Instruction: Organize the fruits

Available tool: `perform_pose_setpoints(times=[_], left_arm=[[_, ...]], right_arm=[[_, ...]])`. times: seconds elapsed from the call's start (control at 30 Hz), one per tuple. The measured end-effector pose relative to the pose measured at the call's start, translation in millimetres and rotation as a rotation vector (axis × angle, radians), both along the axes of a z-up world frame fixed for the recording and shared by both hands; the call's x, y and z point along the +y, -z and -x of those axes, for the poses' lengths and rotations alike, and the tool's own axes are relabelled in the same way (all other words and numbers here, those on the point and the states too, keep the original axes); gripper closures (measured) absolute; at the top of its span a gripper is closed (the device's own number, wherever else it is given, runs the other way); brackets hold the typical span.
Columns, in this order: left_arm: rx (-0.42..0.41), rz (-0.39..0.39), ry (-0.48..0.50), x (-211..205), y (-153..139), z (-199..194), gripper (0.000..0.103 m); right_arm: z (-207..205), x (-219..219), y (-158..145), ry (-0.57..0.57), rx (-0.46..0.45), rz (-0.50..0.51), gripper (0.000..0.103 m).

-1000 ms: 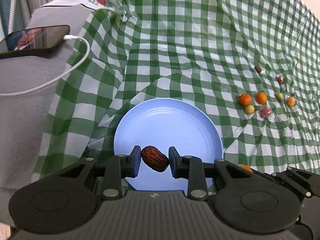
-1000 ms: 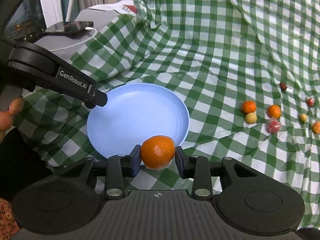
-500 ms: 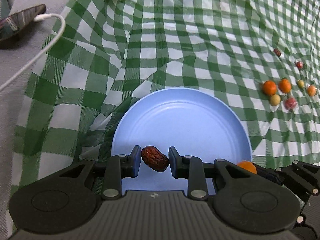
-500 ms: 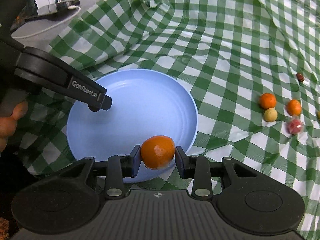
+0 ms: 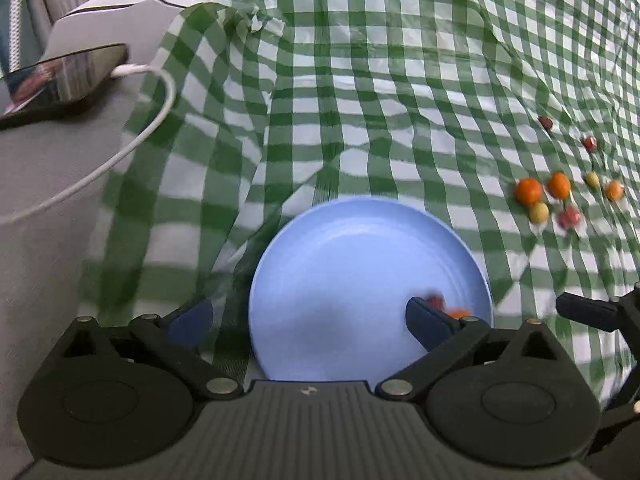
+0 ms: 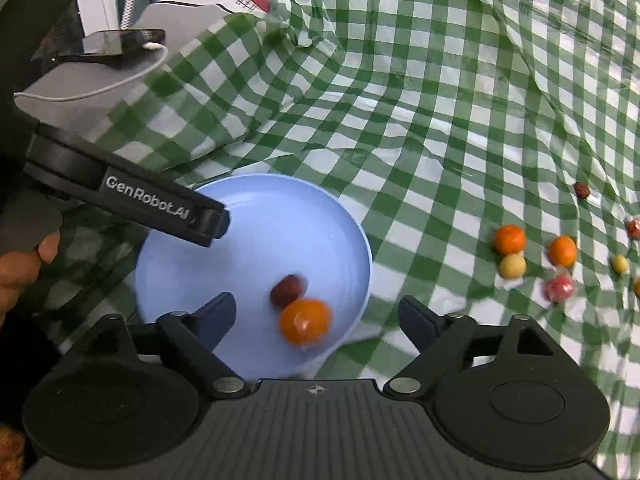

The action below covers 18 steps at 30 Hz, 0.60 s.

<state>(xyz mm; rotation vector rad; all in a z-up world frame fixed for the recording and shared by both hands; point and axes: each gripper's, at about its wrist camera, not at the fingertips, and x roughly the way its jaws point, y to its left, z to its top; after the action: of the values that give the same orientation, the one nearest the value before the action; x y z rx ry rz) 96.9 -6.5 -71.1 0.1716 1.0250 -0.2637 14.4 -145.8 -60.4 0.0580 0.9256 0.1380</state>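
Observation:
A blue plate (image 6: 312, 216) lies on the green checked cloth; it also shows in the left wrist view (image 5: 360, 248). On it lie a dark red date (image 6: 286, 290) and an orange (image 6: 306, 322), blurred. In the left wrist view both peek out behind the right finger, the date (image 5: 435, 301) above the orange (image 5: 460, 313). My left gripper (image 5: 308, 322) is open and empty over the plate's near edge. My right gripper (image 6: 316, 320) is open and empty above the plate's right rim. Several small fruits (image 6: 510, 240) lie on the cloth to the right.
A phone (image 5: 60, 76) with a white cable (image 5: 120, 160) lies on a grey surface at the left. The left gripper's finger (image 6: 160, 208) reaches over the plate in the right wrist view. The loose fruits (image 5: 528, 192) sit right of the plate.
Both grippers have opened. The date and the orange have dropped onto the plate. Both cameras have pulled back a little.

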Motion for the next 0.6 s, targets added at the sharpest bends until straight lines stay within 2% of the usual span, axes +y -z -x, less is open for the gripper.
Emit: perform_pose_setpoints(times=[0.13,0.23,0.4,0.6], left_arm=[[0.028,-0.018,-0.041,16,-9,34,0.000],[0.036,-0.010,-0.075,27,-16,56,0.000],[-0.009,-0.020,-0.066,34,-30,81,0.000],[-0.074,0.009,-0.069,38,-51,101,0.000]], right_arm=[[29,5,-9,-0.006,0.042,-0.038,0.010],[44,13,-18,-0.015,0.024,-0.028,0.008],[56,13,-39,0.027,-0.038,-0.022,0.007],[79,16,-53,0.044,-0.094,-0.009,0.007]])
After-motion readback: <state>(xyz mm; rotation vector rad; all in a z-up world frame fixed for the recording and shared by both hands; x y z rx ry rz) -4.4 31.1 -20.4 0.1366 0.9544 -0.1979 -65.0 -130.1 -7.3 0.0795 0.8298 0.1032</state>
